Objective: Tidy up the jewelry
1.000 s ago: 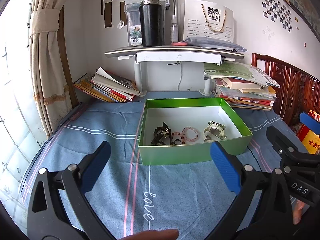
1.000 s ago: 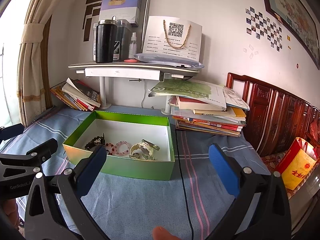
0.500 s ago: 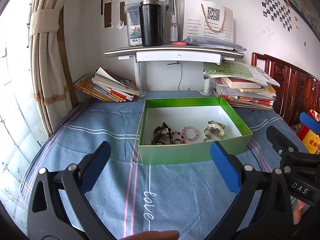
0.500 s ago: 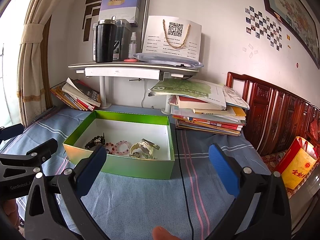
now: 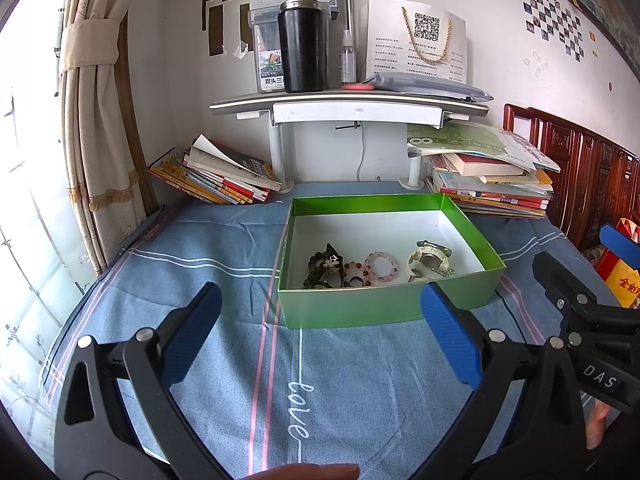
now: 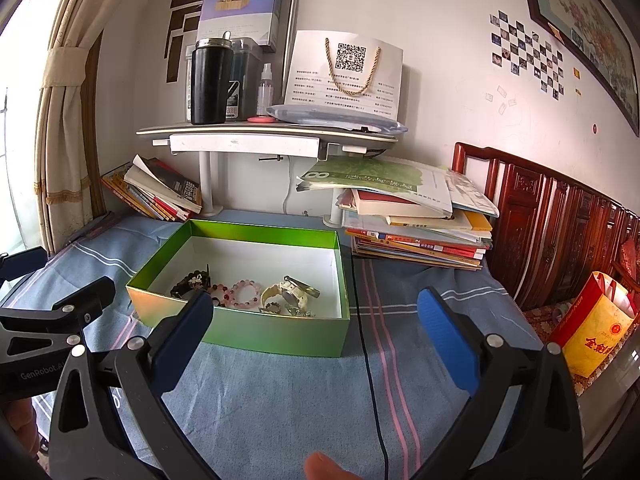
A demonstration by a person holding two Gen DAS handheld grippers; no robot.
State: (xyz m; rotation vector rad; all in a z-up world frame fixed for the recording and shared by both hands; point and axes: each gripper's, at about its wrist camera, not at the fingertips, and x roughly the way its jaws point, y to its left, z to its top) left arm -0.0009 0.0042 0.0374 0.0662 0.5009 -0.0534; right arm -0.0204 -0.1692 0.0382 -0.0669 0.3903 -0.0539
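A green box (image 5: 384, 308) (image 6: 256, 332) with a white inside stands on the blue cloth. In it lie a dark bead bracelet (image 5: 326, 264) (image 6: 190, 282), a pink bead bracelet (image 5: 382, 267) (image 6: 245, 293), a cream watch (image 5: 430, 258) (image 6: 290, 294) and small metal pieces (image 6: 298, 312). My left gripper (image 5: 320, 330) is open and empty, a little in front of the box. My right gripper (image 6: 314, 334) is open and empty, in front of the box's near wall. Each gripper shows at the edge of the other's view.
Book stacks lie at the back left (image 5: 216, 178) and back right (image 5: 488, 180). A white shelf (image 5: 352, 106) above holds a black flask (image 5: 302, 46) and a paper bag (image 5: 416, 44). A wooden headboard (image 6: 560, 220) and a red-yellow bag (image 6: 592, 328) are at the right.
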